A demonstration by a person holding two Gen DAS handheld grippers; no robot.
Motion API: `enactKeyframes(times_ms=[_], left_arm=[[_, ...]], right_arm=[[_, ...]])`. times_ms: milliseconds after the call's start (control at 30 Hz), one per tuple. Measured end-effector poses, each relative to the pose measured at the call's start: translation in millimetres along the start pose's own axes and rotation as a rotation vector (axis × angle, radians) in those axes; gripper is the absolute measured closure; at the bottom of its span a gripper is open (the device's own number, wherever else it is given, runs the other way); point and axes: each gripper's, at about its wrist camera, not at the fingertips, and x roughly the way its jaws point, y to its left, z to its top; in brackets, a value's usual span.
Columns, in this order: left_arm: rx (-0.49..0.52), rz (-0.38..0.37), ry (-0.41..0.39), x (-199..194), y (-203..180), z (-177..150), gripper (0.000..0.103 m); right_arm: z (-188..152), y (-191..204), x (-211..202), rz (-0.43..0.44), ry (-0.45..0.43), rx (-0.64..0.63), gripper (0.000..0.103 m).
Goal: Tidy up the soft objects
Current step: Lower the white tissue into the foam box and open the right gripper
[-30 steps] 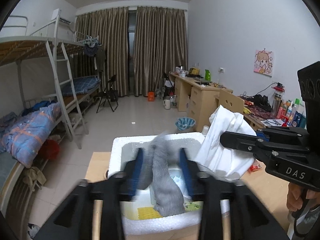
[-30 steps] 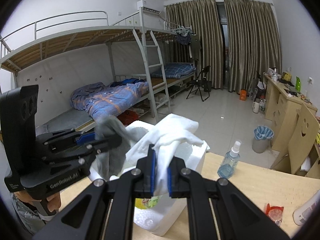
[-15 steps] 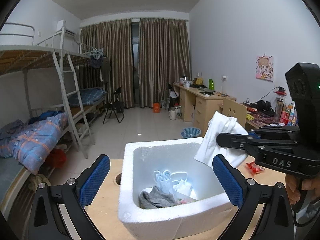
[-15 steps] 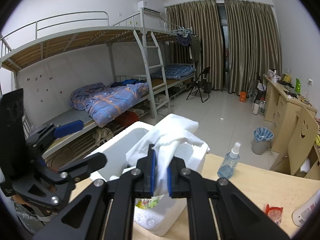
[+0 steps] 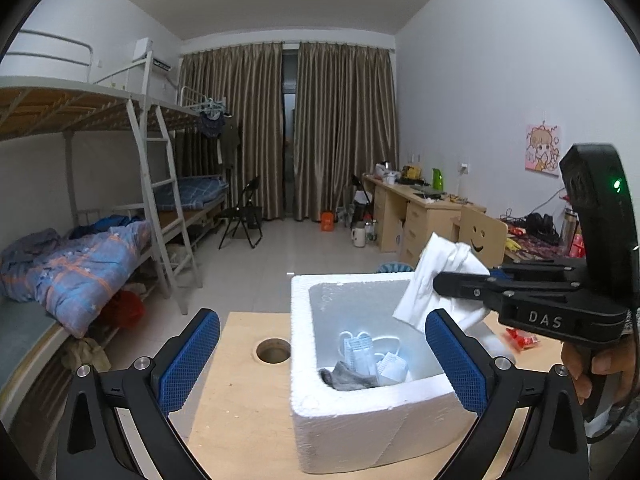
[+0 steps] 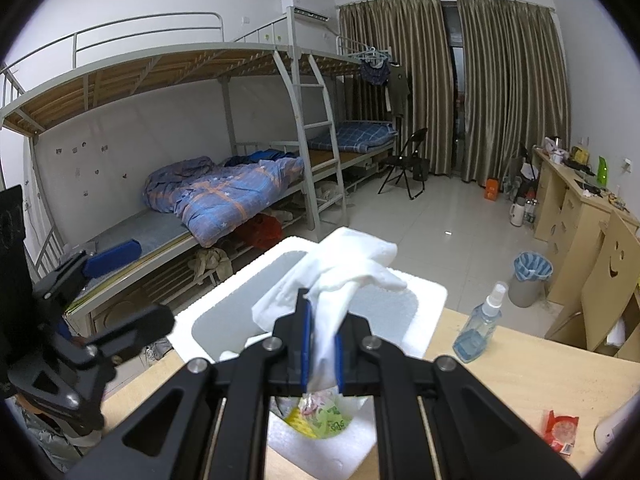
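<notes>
Left wrist view, my left gripper (image 5: 322, 360) jaws wide apart at 6 o'clock, foam box (image 5: 360, 436) ahead holding gray sock (image 5: 348, 378), my right gripper (image 6: 320, 336) clamped on white cloth (image 6: 340, 276) over the box at 2 o'clock.

right hand-held gripper (image 6: 320, 340) clamped on white cloth (image 6: 340, 276) | above foam box (image 6: 424, 292) | left hand-held gripper (image 6: 120, 284) spread wide | spray bottle (image 6: 478, 332) on worktop (image 6: 520, 380)
</notes>
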Motion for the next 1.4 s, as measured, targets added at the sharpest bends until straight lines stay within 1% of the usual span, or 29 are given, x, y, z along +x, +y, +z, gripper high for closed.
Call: enactKeyframes(times_ms=[100,167,233,333,367,400,433,467,500,533,600,700,1033,1400], left_arm=[[-0.014,0.005,-0.009,-1,7,-5,0.000],[-0.024,0.014,0.005,1,10,-6,0.000],[-0.030,0.020,0.003,-3,9,-5,0.000],[-0.020,0.008,-0.011,-7,5,-4,0.000],[-0.020,0.006,-0.012,-7,4,-5,0.000],[-0.019,0.004,-0.011,-7,3,-5,0.000],[-0.018,0.002,-0.010,-7,2,-6,0.000],[-0.018,0.001,-0.008,-6,1,-6,0.000],[-0.017,0.000,-0.006,-6,1,-6,0.000],[-0.016,-0.001,-0.006,-6,1,-6,0.000],[-0.013,-0.003,-0.007,-7,1,-5,0.000],[-0.011,-0.005,-0.013,-7,1,-4,0.000],[-0.010,-0.009,-0.008,-6,3,-4,0.000],[0.000,-0.011,-0.007,-7,-2,-4,0.000]], right_arm=[[-3,-1,5,-0.007,0.011,0.001,0.091],[-3,1,7,-0.007,0.017,-0.002,0.091],[-4,2,7,-0.020,0.015,-0.010,0.091],[-1,3,7,-0.016,0.012,0.006,0.089],[-1,2,7,-0.019,0.013,0.007,0.083],[-2,2,7,-0.020,0.014,0.011,0.071],[-2,2,7,-0.015,0.014,0.013,0.063],[-2,2,6,-0.011,0.009,0.014,0.050],[-2,2,6,-0.008,0.002,0.017,0.044],[-2,2,5,-0.005,-0.002,0.018,0.043],[-2,3,6,-0.008,0.001,0.014,0.035],[-2,3,7,-0.013,0.003,0.019,0.032],[-2,4,6,-0.010,0.006,0.011,0.030],[-1,7,-8,-0.020,-0.030,0.005,0.028]])
